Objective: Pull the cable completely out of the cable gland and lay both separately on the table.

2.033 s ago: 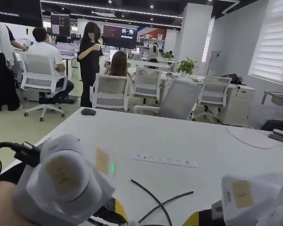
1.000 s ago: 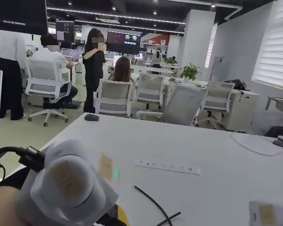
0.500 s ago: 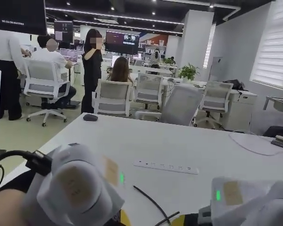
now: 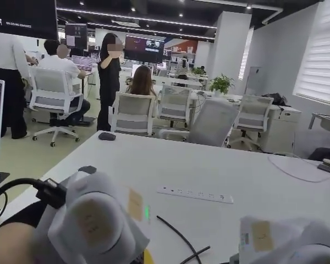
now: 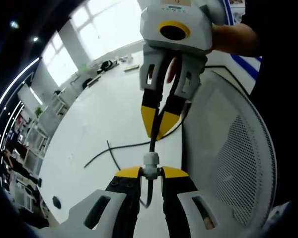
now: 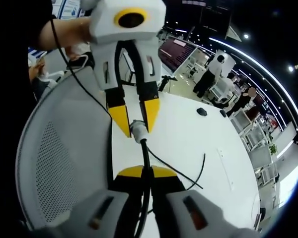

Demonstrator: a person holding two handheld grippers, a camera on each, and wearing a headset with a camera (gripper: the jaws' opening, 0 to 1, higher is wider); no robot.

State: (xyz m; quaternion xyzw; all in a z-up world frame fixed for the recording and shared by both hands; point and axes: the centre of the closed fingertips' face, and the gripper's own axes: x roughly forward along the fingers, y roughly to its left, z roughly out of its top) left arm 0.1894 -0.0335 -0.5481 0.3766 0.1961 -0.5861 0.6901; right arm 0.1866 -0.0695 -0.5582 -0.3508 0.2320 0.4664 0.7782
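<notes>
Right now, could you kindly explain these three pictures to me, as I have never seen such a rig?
There is no robot: a person holds a two-jaw gripper in each hand. The head view comes from a headset camera and looks over a white table, where a power strip, loose black wires and, farther off, a mouse lie. The two round pictures come from cameras riding on the grippers, each looking along its own yellow-tipped jaws. The left gripper is shut on a white cable gland; the right gripper, facing it, is shut on the black cable that runs into the gland.
</notes>
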